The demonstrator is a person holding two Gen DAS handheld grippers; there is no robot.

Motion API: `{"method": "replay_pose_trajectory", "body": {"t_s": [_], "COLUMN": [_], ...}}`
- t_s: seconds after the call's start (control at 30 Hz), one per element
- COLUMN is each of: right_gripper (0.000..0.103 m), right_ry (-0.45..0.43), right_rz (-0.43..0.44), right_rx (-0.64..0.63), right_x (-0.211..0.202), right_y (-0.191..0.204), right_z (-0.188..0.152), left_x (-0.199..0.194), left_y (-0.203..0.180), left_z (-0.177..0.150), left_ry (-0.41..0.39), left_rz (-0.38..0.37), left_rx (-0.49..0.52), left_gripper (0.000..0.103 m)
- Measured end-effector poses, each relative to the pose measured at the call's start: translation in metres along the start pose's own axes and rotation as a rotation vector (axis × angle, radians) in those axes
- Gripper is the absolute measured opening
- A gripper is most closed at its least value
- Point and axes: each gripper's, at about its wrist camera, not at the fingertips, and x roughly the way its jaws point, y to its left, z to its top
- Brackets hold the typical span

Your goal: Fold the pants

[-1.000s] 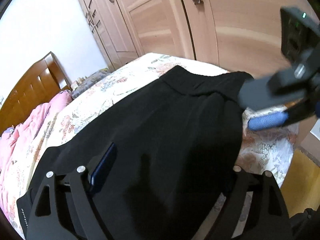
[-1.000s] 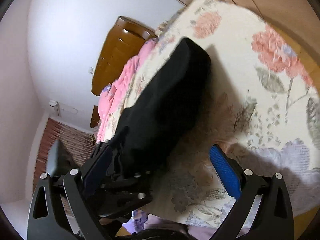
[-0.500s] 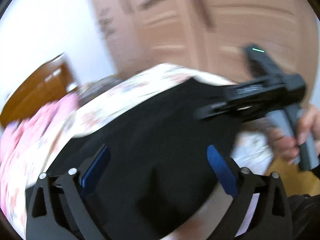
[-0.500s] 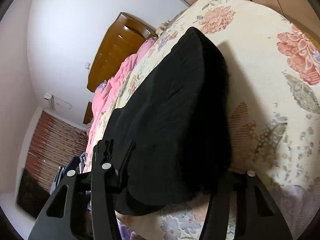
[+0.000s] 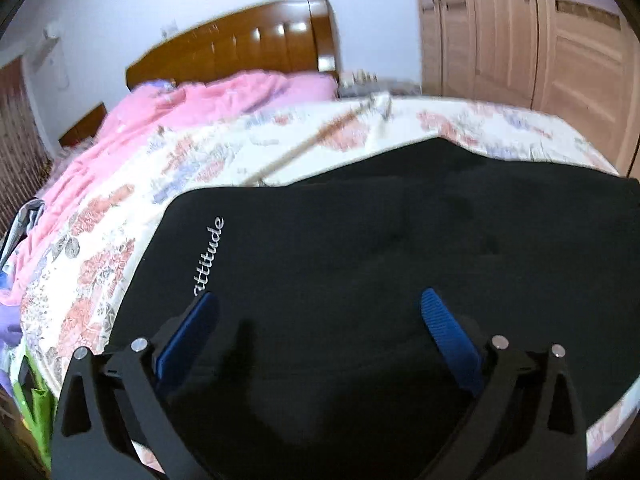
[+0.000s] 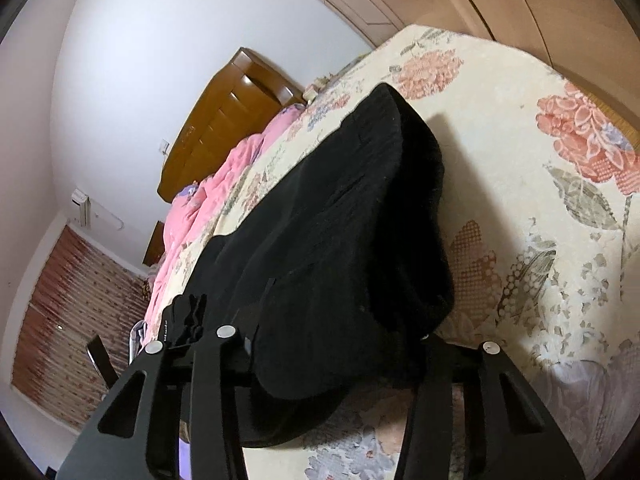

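One pair of black pants is lying across the floral bedspread, filling the lower middle and right of the left wrist view, with one line of white script lettering running up its left edge. Two claws are in play. Left claw is hanging over the fabric in the bottom centre, its jaws opening to about as wide as they go, two blue pads showing and nothing pinched between them, so it's released. Right claw is sitting at the bottom of its own view, jaws closing around a thick fold of the pants at the near edge; the black cloth is bunched right between the fingers and hiding the pads, so I'm calling it clenched on the pants. Also counting one pink blanket bunched in the upper left, one brown wooden headboard behind it, and one run of light wood wardrobe doors in the upper right.

Compared to a second ago: the left view was looking at the wardrobe with the other claw poking in from the right, and now it's swung round toward the headboard, and the pads are spread wider. The right claw was wide open with a blue pad visible beside the fold; now the fold is sitting inside it.
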Motion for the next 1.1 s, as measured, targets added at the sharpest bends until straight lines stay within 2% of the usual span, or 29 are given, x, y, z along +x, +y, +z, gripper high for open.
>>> {"method": "replay_pose_trajectory", "body": {"t_s": [0.1,0.2,0.27,0.33,0.43,0.5,0.53,0.6,0.7,0.77,0.83,0.87,0.93,0.97,1.1], "right_gripper": [0.042,0.041,0.040,0.040,0.040,0.040,0.040,0.040,0.040,0.038,0.037,0.037,0.038,0.038,0.038], "right_ry": [-0.030,-0.070,-0.101,-0.121,-0.129,-0.138,-0.135,-0.114,-0.061,0.004,0.107,0.138,0.039,0.009,-0.041], "right_rz": [-0.014,-0.033,-0.052,-0.065,-0.060,-0.076,-0.084,-0.098,-0.146,-0.168,-0.196,-0.237,-0.272,-0.276,-0.253], "right_rx": [-0.033,-0.102,-0.200,-0.311,-0.493,-0.657,-0.760,-0.904,-1.169,-1.318,-1.451,-1.523,-1.600,-1.615,-1.603], "right_x": [-0.005,-0.010,-0.012,-0.008,0.015,0.043,0.063,0.094,0.157,0.197,0.233,0.251,0.252,0.250,0.241], "right_y": [0.017,0.047,0.083,0.124,0.201,0.263,0.299,0.344,0.401,0.416,0.414,0.404,0.390,0.386,0.386], "right_z": [0.003,0.006,0.009,0.010,0.009,-0.006,-0.022,-0.054,-0.133,-0.183,-0.233,-0.259,-0.282,-0.284,-0.277], "left_x": [0.006,0.000,-0.016,-0.034,-0.046,-0.051,-0.055,-0.060,-0.071,-0.075,-0.076,-0.076,-0.075,-0.075,-0.076], "left_y": [0.004,-0.001,0.005,0.026,0.074,0.100,0.117,0.139,0.172,0.189,0.203,0.208,0.217,0.221,0.247], "left_z": [0.002,-0.001,0.000,0.001,-0.002,-0.007,-0.013,-0.024,-0.048,-0.060,-0.071,-0.076,-0.084,-0.088,-0.090], "left_ry": [0.013,-0.010,-0.065,-0.128,-0.147,-0.156,-0.157,-0.155,-0.148,-0.141,-0.123,-0.116,-0.093,-0.093,-0.141], "left_rz": [-0.028,0.012,0.059,0.065,0.051,0.061,0.072,0.092,0.131,0.146,0.155,0.153,0.153,0.120,-0.160], "left_rx": [-0.026,0.033,0.042,-0.030,-0.178,-0.243,-0.279,-0.321,-0.381,-0.412,-0.434,-0.441,-0.450,-0.453,-0.608], "left_gripper": [0.102,0.102,0.102,0.102,0.102,0.102,0.102,0.102,0.102,0.102,0.102,0.102,0.100,0.100,0.100]}}
